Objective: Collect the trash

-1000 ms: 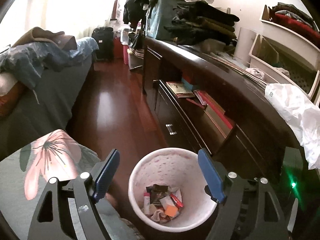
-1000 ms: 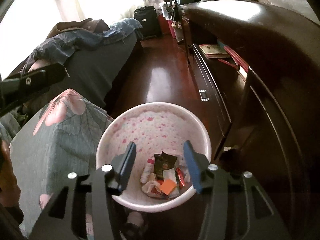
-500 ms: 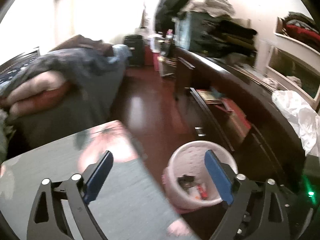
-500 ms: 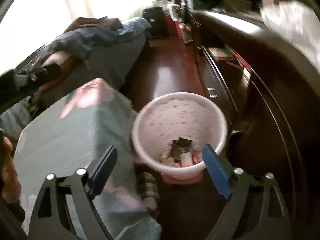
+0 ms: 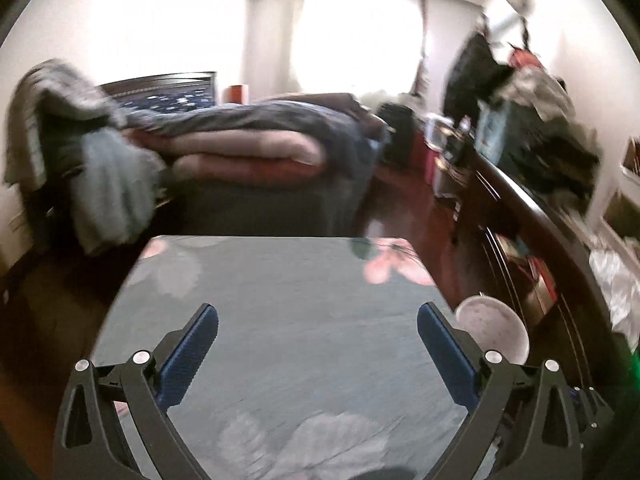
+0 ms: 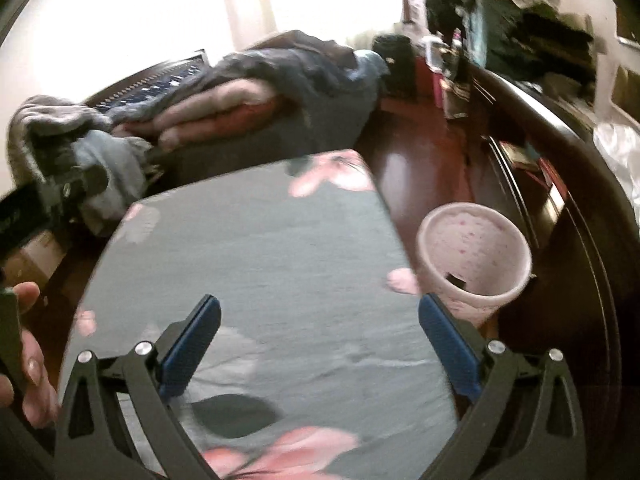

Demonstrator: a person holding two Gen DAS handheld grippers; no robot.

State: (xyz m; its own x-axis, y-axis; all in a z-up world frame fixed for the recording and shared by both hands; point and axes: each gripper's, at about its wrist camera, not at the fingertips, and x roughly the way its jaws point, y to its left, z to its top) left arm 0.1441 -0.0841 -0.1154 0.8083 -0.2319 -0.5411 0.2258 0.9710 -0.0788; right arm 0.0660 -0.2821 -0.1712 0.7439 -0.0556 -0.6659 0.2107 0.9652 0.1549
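Both my grippers, L (image 5: 318, 320) & R (image 6: 320, 312), jaws opening, nothing between. Floral cloth (image 6: 260, 260) lying below; pink bin (image 6: 476, 256) sitting beside dresser (image 6: 580, 208); bed (image 5: 240, 152) behind.

Bright window (image 5: 356, 40), piled bed (image 5: 256, 148), reddish wood floor (image 6: 424, 152), dark cluttered dresser (image 5: 552, 232)

Left gripper (image 5: 318, 320), jaws opening, empty, lower centre; floral grey surface (image 5: 280, 300) beneath; pink bin (image 5: 492, 330) lower right; bed (image 5: 248, 148) upper left.
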